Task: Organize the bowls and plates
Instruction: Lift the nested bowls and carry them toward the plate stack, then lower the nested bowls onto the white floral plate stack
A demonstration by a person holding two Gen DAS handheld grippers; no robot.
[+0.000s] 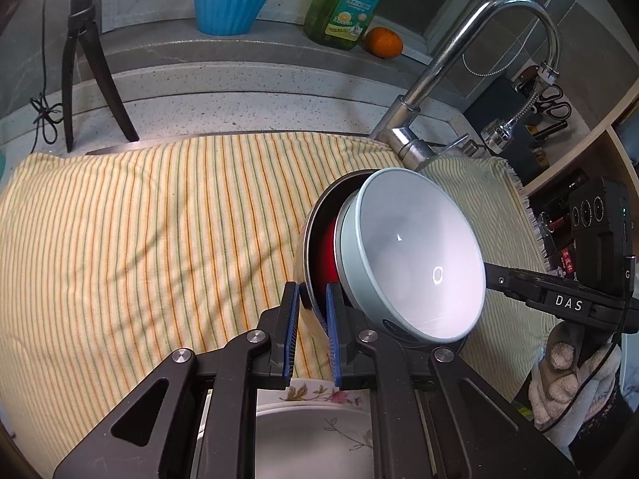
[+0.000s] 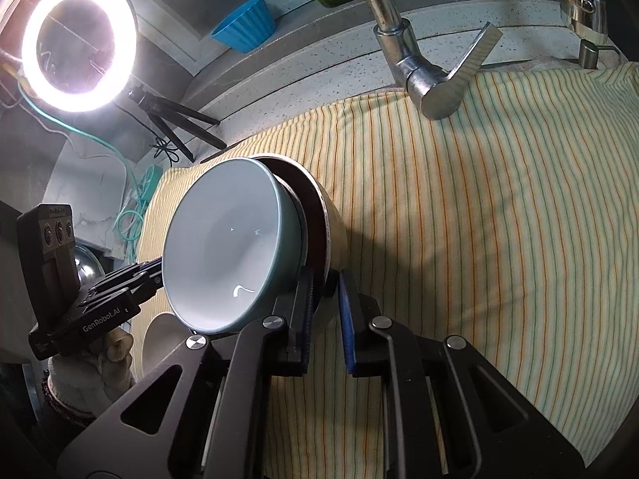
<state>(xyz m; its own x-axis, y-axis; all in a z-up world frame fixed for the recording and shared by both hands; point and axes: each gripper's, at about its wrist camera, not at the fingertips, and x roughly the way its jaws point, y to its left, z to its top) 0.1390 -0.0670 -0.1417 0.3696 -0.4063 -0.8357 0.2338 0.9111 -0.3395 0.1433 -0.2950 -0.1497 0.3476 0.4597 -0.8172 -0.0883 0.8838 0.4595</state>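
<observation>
At the far left of the left wrist view, a black tripod [image 1: 82,68] stood on the speckled table [image 1: 239,92], with a blue ribbed cup [image 1: 229,10], a green dish-soap bottle [image 1: 345,0] and an orange [image 1: 384,42] ranged along the ledge behind it. A yellow striped cloth [image 1: 139,231] spread across the middle of the scene. Low in that view a floral plate [image 1: 303,419] lay under the left gripper [image 1: 309,311], whose blue-padded fingers [image 1: 290,331] were nearly closed on the rim of a dark bowl with a red inside [image 1: 325,247]. A pale blue-grey bowl [image 1: 415,255] nested in it, both tipped steeply on edge above the cloth and facing right. A chrome faucet [image 1: 451,64] arched behind them, and at the right edge the other tool showed in a gloved hand [image 1: 567,375]. In the right wrist view, a ring light [image 2: 78,42] glared at upper left, and the left tool reached the blue-grey bowl [image 2: 231,247] from the left side. The right gripper [image 2: 325,315] had its left finger [image 2: 303,319] against the dark bowl's [image 2: 319,215] rim and its other blue pad standing a little off to the right, apart from the bowl; whether it truly pinched the rim could not be told. Striped cloth [image 2: 499,239] filled the right.
</observation>
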